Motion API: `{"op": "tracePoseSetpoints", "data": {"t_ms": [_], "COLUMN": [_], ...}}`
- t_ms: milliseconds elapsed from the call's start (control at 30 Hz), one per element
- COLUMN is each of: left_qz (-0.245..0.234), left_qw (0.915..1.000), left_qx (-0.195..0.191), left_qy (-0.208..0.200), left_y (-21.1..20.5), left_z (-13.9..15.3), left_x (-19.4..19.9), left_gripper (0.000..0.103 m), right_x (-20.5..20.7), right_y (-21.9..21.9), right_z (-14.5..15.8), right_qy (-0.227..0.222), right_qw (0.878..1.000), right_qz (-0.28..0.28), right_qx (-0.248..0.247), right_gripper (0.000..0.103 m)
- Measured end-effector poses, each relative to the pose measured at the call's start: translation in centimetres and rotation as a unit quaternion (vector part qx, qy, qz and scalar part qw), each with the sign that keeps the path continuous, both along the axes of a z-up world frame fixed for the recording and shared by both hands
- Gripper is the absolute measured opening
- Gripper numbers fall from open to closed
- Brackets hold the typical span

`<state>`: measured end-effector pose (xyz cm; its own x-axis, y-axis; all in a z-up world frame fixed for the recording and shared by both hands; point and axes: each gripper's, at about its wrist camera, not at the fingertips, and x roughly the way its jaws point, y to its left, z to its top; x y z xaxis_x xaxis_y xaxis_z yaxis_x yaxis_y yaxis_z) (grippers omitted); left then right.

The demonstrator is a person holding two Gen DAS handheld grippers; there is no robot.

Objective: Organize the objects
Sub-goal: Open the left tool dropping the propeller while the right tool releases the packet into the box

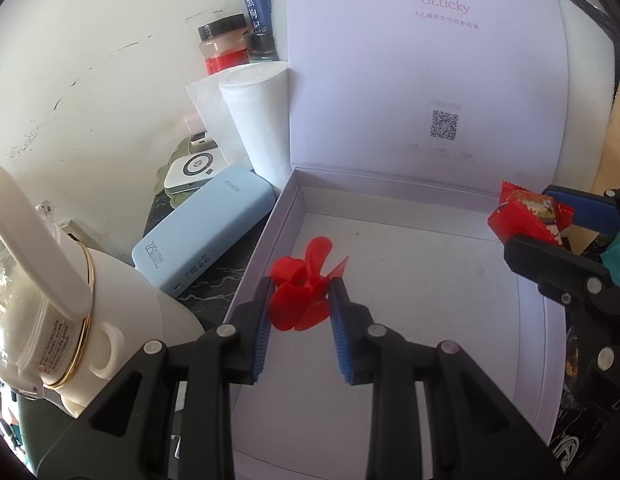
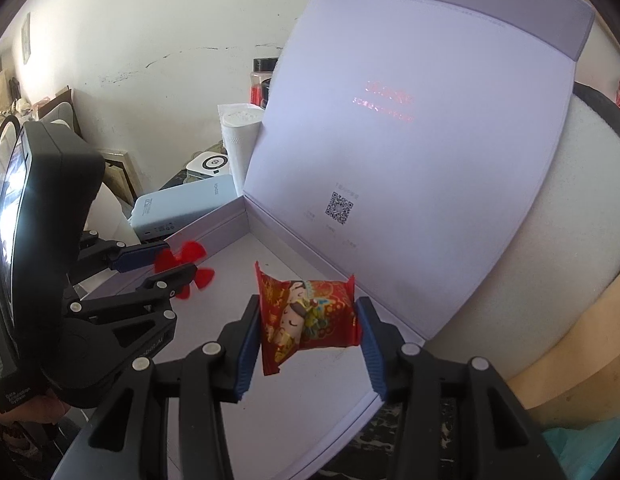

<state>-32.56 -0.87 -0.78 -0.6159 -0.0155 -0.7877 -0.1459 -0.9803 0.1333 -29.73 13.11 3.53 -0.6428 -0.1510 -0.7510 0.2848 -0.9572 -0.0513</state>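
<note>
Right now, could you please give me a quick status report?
Left hand-held gripper shut on red propeller. Right hand-held gripper shut on red snack packet. Both over open box. Nothing in the way.

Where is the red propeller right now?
In the left wrist view the red propeller is clamped in the left gripper jaws, over the open lilac box near its left wall, with the light-blue power bank just outside.

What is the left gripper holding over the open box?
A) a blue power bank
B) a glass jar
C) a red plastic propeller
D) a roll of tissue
C: the left gripper has its fingers closed on the red plastic propeller above the box.
</note>
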Motion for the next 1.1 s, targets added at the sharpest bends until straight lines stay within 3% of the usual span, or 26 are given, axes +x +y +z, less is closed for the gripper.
{"op": "tracePoseSetpoints", "data": {"t_ms": [233, 300, 367, 467, 1100], "left_qz": [0.009, 0.014, 0.015, 0.015, 0.017], "left_qw": [0.9999, 0.9998, 0.9998, 0.9999, 0.999], "left_qx": [0.004, 0.002, 0.002, 0.005, 0.0], "left_qy": [-0.01, -0.013, -0.012, -0.001, 0.041], "left_y": [-0.1, 0.0, 0.0, 0.1, 1.3], "left_z": [-0.1, 0.1, 0.4, 1.3, 7.1], "left_x": [-0.5, -0.5, -0.4, 0.2, 4.7], "left_gripper": [0.028, 0.034, 0.046, 0.053, 0.056], "right_x": [-0.1, 0.1, 0.3, 0.9, 5.0], "right_y": [0.3, 0.5, 0.8, 1.2, 2.6], "right_z": [0.3, 0.7, 1.2, 2.0, 6.7], "right_qy": [-0.001, 0.003, 0.007, 0.014, 0.051], "right_qw": [1.0, 1.0, 1.0, 1.0, 0.999], "right_qz": [-0.005, -0.008, -0.012, -0.015, -0.014], "right_qx": [-0.005, -0.008, -0.008, -0.007, -0.009], "right_gripper": [0.056, 0.063, 0.064, 0.063, 0.064]}}
